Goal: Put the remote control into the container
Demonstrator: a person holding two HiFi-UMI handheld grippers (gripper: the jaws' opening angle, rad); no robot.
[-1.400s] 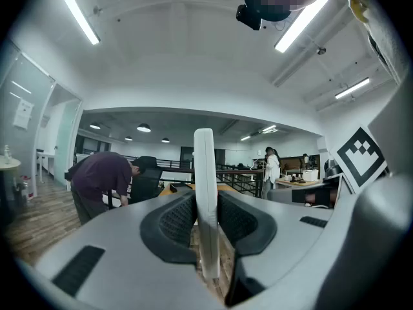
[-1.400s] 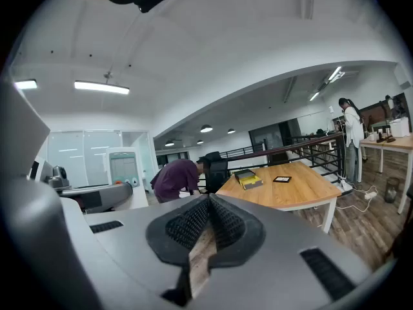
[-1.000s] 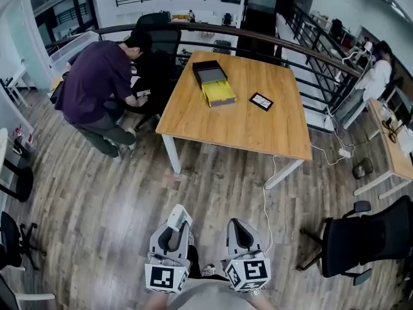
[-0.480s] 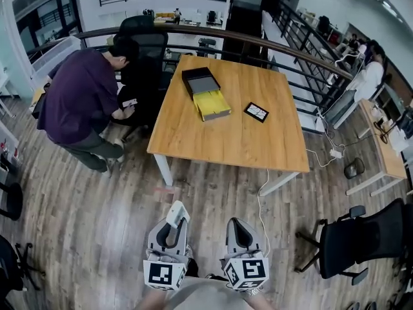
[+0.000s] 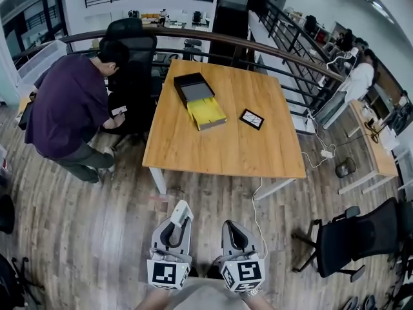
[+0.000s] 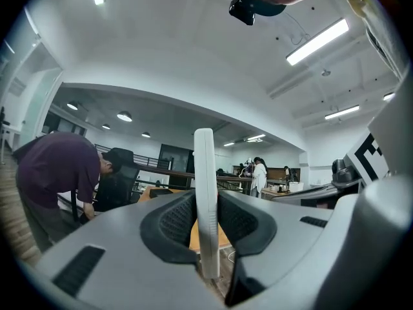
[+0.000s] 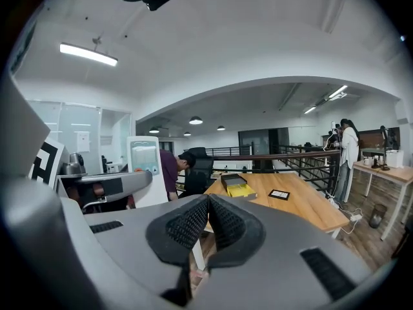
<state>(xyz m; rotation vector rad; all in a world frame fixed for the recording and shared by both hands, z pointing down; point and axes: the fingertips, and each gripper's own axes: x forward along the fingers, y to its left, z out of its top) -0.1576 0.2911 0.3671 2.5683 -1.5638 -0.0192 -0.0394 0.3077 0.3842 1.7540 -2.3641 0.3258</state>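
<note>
Ahead on the wood floor, tabletop (image 5: 226,148), larger and nearer in the head view than a second ago. Left of it, bent person (image 5: 64,112), also nearer. On the tabletop's far part, black-and-yellow container (image 5: 197,99). Low in front, left tool (image 5: 175,228) pinching the white remote (image 5: 181,213) upright, well apart from the container. Beside it, right tool (image 5: 233,234), pressed together on nothing.

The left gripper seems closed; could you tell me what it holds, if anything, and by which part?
The left gripper holds the remote by its near end; the rest sticks out past the jaws.
</note>
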